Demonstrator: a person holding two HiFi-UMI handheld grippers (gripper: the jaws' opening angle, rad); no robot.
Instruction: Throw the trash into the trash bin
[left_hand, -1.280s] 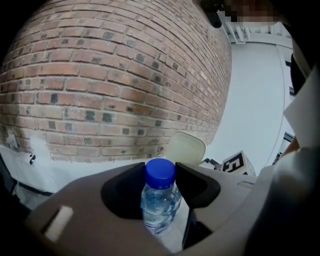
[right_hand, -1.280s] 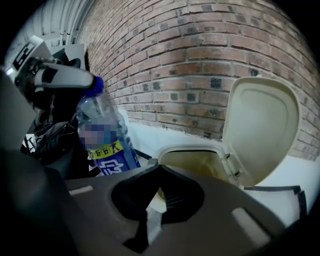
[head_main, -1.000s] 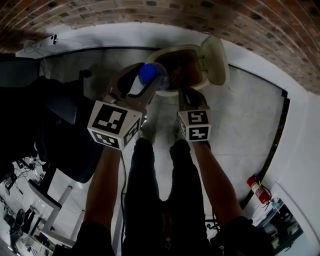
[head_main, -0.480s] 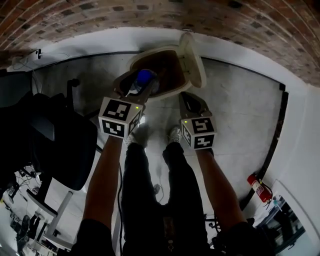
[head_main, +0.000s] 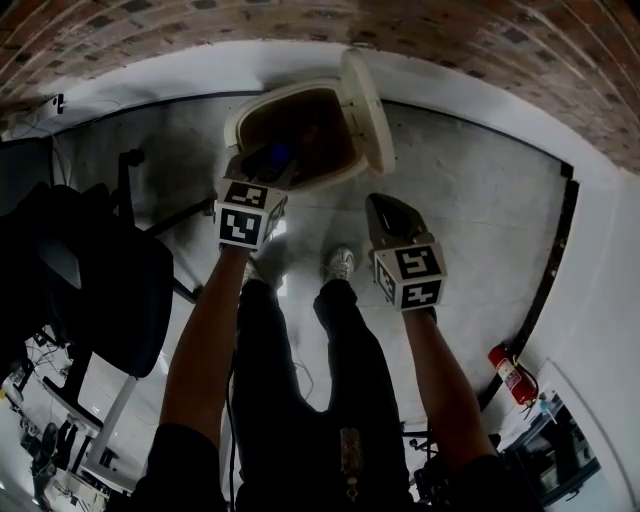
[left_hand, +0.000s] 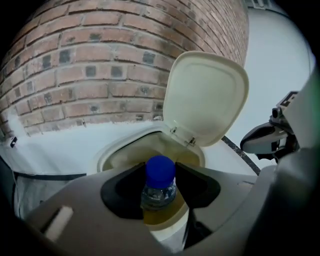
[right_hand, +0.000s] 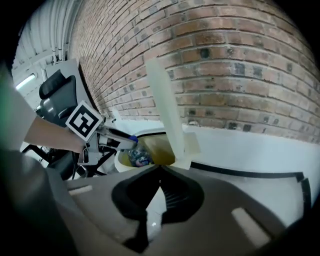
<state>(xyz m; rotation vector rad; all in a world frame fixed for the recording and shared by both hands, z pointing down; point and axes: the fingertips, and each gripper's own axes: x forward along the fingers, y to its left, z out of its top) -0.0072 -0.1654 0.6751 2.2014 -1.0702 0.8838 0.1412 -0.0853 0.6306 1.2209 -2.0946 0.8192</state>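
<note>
Brick wall (head_main: 500, 40) curves above grey concrete floor (head_main: 470, 220); black office chair (head_main: 110, 290) at far left. Left gripper (head_main: 262, 168) clamped on clear plastic bottle (left_hand: 160, 182) with blue cap, bottle poised over near-left rim of open cream trash bin (head_main: 240, 118), brown interior showing. Bin lid (head_main: 365, 105) stands raised at right rim. Right gripper (right_hand: 160, 169) beside bin, jaws pressed together, nothing between them. Red fire extinguisher (head_main: 508, 372) by wall, lower right

no readable text, labels or numbers anywhere.
</note>
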